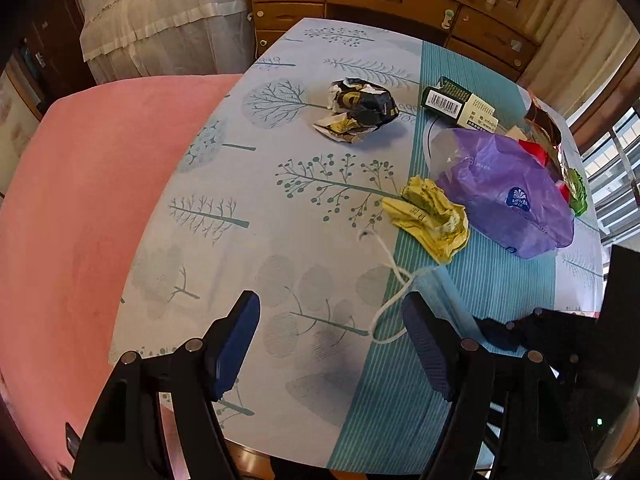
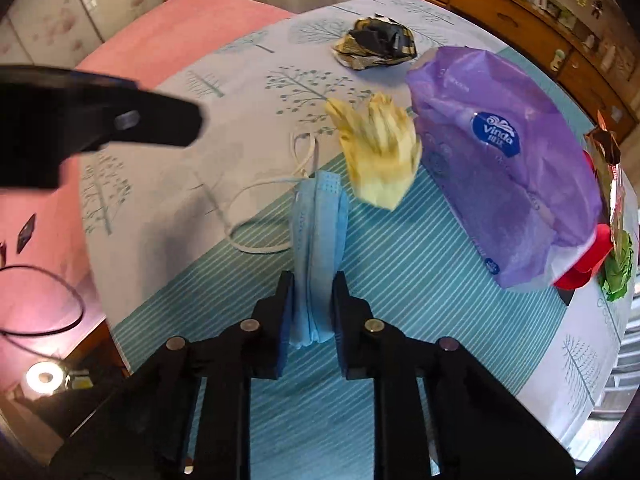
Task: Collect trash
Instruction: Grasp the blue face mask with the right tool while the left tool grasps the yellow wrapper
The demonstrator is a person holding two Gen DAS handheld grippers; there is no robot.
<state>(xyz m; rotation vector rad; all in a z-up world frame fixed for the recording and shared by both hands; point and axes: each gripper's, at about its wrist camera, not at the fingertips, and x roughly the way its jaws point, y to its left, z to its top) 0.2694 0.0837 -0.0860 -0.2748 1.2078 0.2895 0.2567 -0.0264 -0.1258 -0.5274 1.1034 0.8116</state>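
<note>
3 paper wads (image 1: pixel 362 110), 1 mask (image 2: pixel 316 240), 1 bag (image 2: pixel 500 160)

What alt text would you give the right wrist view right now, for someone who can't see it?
The right gripper is shut on a folded blue face mask lying on a tree-patterned tablecloth, its white ear loops trailing left. Beyond lie a crumpled yellow wrapper, a purple tissue pack and a dark crumpled wrapper.

Blue face mask (image 2: pixel 316 240), folded lengthwise, lies on the teal striped band with white ear loops trailing left. Crumpled yellow paper (image 2: pixel 376 160) sits just beyond it, touching the purple tissue pack (image 2: pixel 500 168), which lies on its side. A crumpled black-and-gold wrapper (image 2: pixel 376 42) rests farther back; a dark barcoded carton (image 1: pixel 460 104) beside it.
</note>
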